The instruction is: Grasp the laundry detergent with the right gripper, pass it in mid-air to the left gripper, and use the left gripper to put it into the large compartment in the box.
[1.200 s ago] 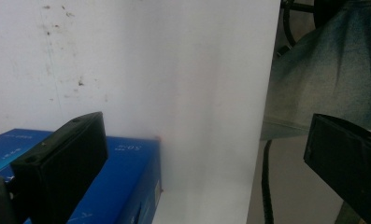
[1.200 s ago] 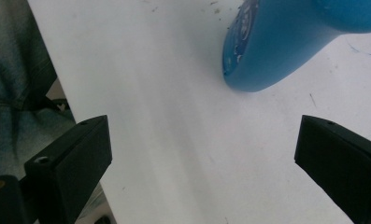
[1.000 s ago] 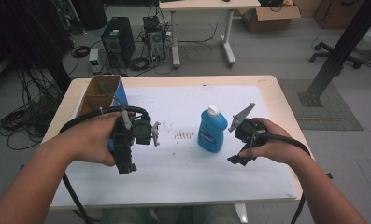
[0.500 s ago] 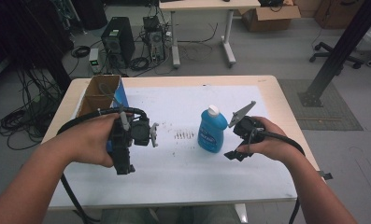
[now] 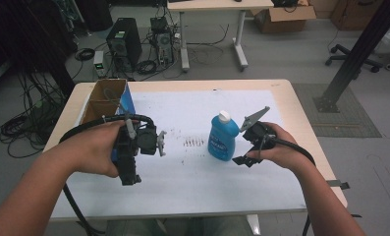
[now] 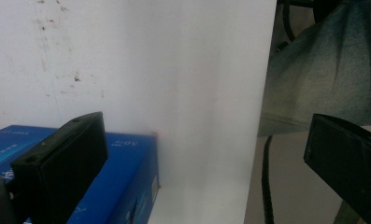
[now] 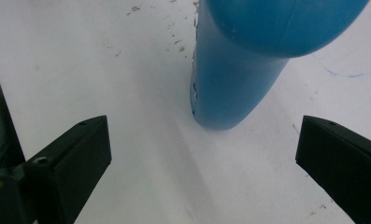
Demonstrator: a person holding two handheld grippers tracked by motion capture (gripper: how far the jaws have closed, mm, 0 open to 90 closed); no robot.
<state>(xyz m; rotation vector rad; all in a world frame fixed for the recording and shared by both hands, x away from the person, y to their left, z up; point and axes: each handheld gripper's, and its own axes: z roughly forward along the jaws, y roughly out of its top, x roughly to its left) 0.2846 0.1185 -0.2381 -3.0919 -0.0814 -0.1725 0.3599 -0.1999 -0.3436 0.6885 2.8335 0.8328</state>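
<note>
Bottle: blue bottle [image 5: 222,139] with a white cap, standing upright near the middle of the surface [image 5: 192,191], just left of the right tool.
Relation to right tool: in the right gripper view the blue bottle [image 7: 239,70] stands ahead of the right tool [image 7: 211,154] and slightly off centre between its jaws, not yet touched; a short push forward would likely bring the jaws to either side of its base.
Long axis: vertical, so a grasp would probably come from the side.
Right tool: right tool [image 5: 249,147] spread wide, holding nothing.
Left tool: left tool [image 5: 133,162] likewise spread and empty, pointing down toward the near edge; in its own view the left tool [image 6: 211,154] hangs over white surface beside a blue box [image 6: 122,186].
Nearer hand: the right, by far; the left is well apart from the bottle.
Surface: white sheet with a patch of dark specks [image 5: 195,142]; an open cardboard box [image 5: 104,98] sits at the far left corner.
Room: grey floor, a computer tower [image 5: 123,44] with tangled cables, another table [image 5: 217,7] beyond.
</note>
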